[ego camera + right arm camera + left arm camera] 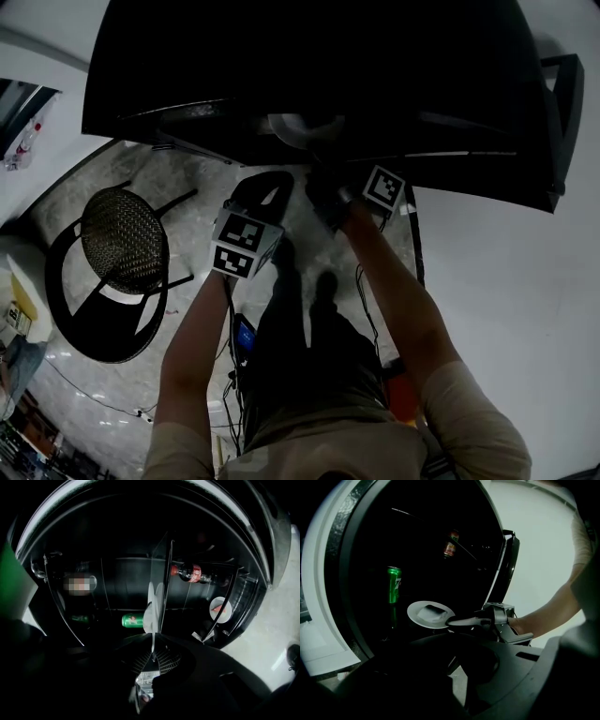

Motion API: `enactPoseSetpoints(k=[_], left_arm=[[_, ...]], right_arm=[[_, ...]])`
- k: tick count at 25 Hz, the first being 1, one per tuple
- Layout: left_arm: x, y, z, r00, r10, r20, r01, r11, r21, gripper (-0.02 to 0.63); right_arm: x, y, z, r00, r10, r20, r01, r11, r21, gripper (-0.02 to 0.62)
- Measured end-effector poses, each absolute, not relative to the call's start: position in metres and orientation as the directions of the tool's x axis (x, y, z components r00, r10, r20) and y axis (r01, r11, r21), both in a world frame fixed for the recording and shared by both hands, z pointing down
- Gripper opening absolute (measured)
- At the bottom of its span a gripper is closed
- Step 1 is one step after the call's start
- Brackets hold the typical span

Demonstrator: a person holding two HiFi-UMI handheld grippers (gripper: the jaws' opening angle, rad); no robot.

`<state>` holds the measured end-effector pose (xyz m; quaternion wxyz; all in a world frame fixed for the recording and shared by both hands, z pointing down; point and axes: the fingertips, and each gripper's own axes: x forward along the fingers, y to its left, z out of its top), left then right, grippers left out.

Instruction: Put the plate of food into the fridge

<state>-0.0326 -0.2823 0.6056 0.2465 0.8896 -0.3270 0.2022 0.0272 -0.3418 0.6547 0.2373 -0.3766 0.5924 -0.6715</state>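
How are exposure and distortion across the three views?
Head view: fridge interior nearly black against bright surroundings. Left gripper view: only the plate and green can stand out; foreground lost in shadow. Right gripper view: strong fisheye curvature.
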Motion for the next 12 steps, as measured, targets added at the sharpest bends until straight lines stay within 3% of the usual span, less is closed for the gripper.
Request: enactPoseSetpoints(k=[12], left_arm=[[-0.021, -0.328, 0.628, 0.659, -0.479, 0.58, -0.691, -0.691, 0.214, 0.012]], right_arm=[[0.023, -0.35, 0.657, -0.622, -0.744, 0.242, -0.139, -0.199, -0.97, 0.032]])
